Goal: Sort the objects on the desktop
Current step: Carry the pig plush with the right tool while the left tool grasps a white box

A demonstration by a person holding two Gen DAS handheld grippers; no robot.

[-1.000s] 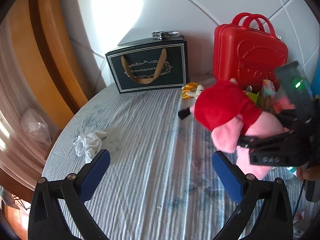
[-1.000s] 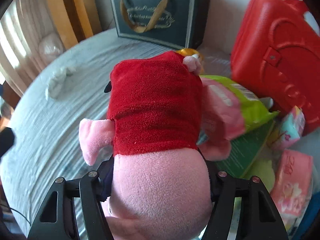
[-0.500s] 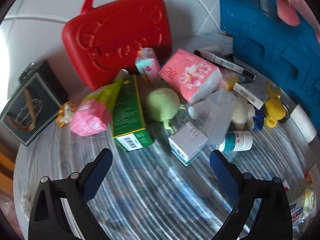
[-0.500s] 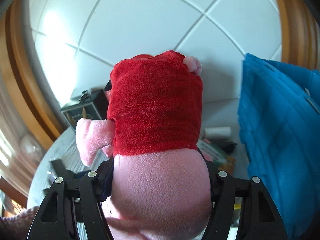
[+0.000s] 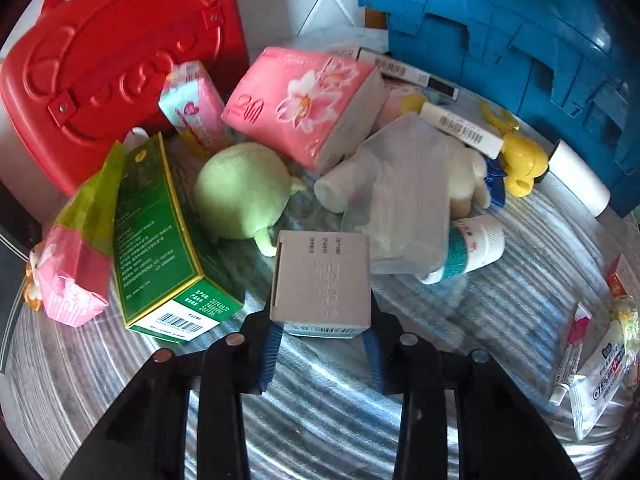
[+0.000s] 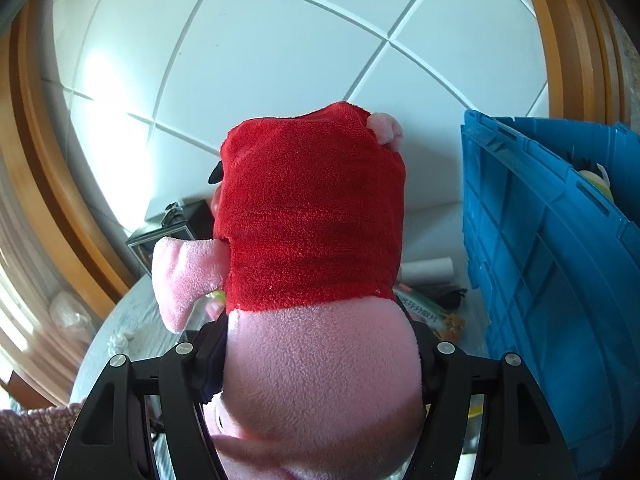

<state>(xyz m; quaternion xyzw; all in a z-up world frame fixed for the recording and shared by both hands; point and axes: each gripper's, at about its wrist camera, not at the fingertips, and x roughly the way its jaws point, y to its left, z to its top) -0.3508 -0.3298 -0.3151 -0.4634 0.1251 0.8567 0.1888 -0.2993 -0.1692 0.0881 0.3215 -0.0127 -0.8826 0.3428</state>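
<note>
The big blue plastic crate [image 6: 560,264] anchors everything. Just left of it, the right gripper [image 6: 320,364] clamps the soft pink plush pig in a red dress [image 6: 312,240] around its belly; light, squashy, unlikely to slip. Further left, among clutter, the left gripper [image 5: 320,350] is closing on a small stiff grey cardboard box [image 5: 322,280], pads flanking its near end; light, crushable.
</note>
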